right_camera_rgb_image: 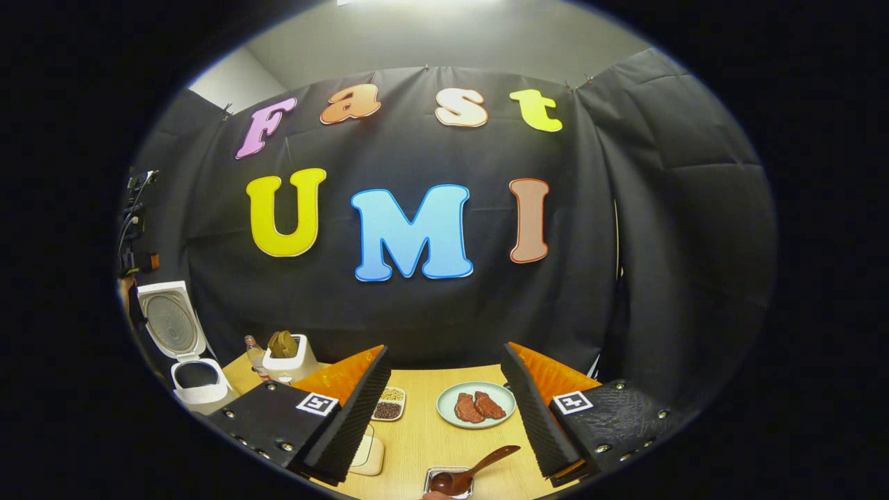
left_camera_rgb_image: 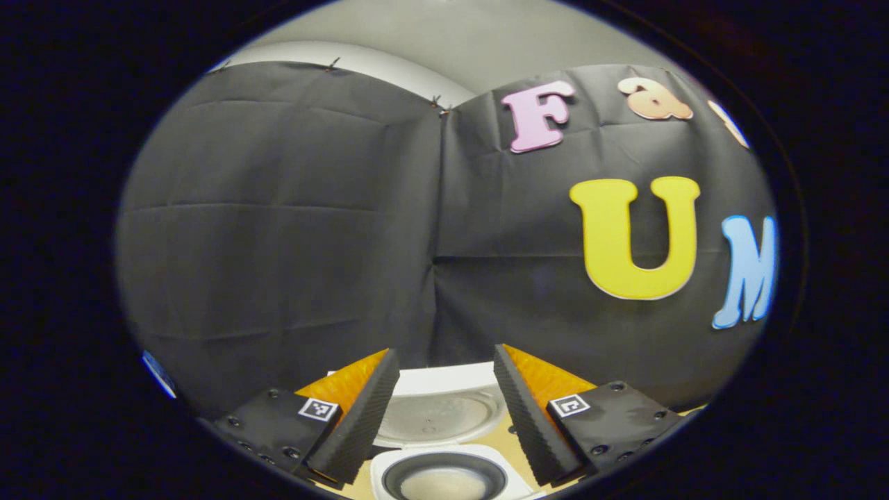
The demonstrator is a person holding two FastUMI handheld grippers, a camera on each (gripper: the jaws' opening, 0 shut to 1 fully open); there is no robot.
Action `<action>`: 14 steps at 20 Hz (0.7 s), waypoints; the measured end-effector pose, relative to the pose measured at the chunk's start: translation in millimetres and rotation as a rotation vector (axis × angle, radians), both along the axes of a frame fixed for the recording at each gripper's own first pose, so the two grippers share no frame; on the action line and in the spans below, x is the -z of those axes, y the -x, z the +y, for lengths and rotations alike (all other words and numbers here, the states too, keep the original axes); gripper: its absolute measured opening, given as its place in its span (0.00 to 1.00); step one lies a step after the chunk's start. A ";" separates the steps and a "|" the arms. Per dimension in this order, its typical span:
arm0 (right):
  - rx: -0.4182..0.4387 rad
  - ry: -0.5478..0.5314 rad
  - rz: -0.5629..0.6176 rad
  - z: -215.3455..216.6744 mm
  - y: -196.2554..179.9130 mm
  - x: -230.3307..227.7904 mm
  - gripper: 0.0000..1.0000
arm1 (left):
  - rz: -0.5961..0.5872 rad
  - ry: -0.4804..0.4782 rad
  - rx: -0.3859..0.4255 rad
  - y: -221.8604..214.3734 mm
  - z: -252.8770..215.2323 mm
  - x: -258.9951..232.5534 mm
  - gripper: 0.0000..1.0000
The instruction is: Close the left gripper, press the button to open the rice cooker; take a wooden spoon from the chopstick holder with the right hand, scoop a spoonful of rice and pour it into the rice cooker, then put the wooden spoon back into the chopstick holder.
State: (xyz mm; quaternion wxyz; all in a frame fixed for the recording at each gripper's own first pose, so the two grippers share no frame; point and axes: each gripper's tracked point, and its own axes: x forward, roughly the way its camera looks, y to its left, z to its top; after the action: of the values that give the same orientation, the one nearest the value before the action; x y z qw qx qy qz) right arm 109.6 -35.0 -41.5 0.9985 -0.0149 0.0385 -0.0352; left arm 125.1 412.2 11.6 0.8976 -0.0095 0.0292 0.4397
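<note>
The rice cooker (left_camera_rgb_image: 444,472) sits right under the left gripper (left_camera_rgb_image: 446,368) in the left gripper view, with its white lid (left_camera_rgb_image: 444,410) flipped up and open behind the dark pot. There looks to be something pale down in the pot, but it is too blurry to tell what it is. The left gripper's two fingers are spread wide apart and hold nothing — the cooker shows in the gap between them. In the right gripper view the right gripper (right_camera_rgb_image: 444,364) also has its fingers far apart, with nothing in them. Down at the bottom of that view the wooden spoon (right_camera_rgb_image: 476,471) lies tilted, with its bowl end resting in a small metal tray (right_camera_rgb_image: 432,476) and its handle pointing up and to the right. A little past it is a plate (right_camera_rgb_image: 444,406) with two pieces of red meat (right_camera_rgb_image: 479,407) on it. Next to the plate is a small dish of beans (right_camera_rgb_image: 389,403) in two parts, one light and one dark. Far off at the left of the right gripper view stands the open rice cooker (right_camera_rgb_image: 198,378), and beside it a white holder (right_camera_rgb_image: 292,364) with something brown sticking out — I cannot tell what. A bottle (right_camera_rgb_image: 254,353) stands between the two. Everything rests on a wooden table (right_camera_rgb_image: 417,434).
</note>
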 end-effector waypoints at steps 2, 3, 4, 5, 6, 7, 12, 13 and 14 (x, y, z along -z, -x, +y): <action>0.002 0.000 0.013 0.4 -5.6 4.0 0.97 | -0.001 0.038 -0.031 -9.6 21.9 5.2 0.95; 0.001 -0.004 0.017 1.7 -8.2 5.4 0.96 | 0.010 0.043 -0.043 -13.1 31.5 9.9 0.96; 0.001 -0.007 0.021 2.2 -10.8 6.7 0.96 | 0.030 0.053 -0.046 -18.8 40.9 14.1 0.95; -0.001 -0.009 0.027 3.2 -12.8 8.5 0.97 | 0.046 0.057 -0.048 -27.3 53.0 18.3 0.95; -0.003 -0.011 0.031 4.2 -14.8 10.6 0.97 | 0.062 0.063 -0.052 -33.1 62.5 21.1 0.95; -0.004 -0.011 0.036 6.0 -16.6 10.9 0.97 | 0.075 0.083 -0.055 -37.6 70.2 25.9 0.95; -0.020 -0.014 0.052 12.4 -17.7 18.0 0.97 | 0.131 0.174 -0.103 -46.6 95.9 55.9 0.95; -0.022 -0.013 0.055 12.5 -16.4 19.7 0.97 | 0.152 0.179 -0.104 -47.7 97.6 63.3 0.94; -0.025 -0.014 0.059 13.4 -15.7 21.1 0.97 | 0.171 0.184 -0.101 -49.3 98.3 70.2 0.94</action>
State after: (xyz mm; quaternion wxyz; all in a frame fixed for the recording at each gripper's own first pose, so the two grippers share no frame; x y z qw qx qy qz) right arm 125.3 -21.6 -62.7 0.9974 -0.0092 0.0679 -0.0222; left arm 174.4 510.5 -58.6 0.8639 -0.0556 0.1454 0.4790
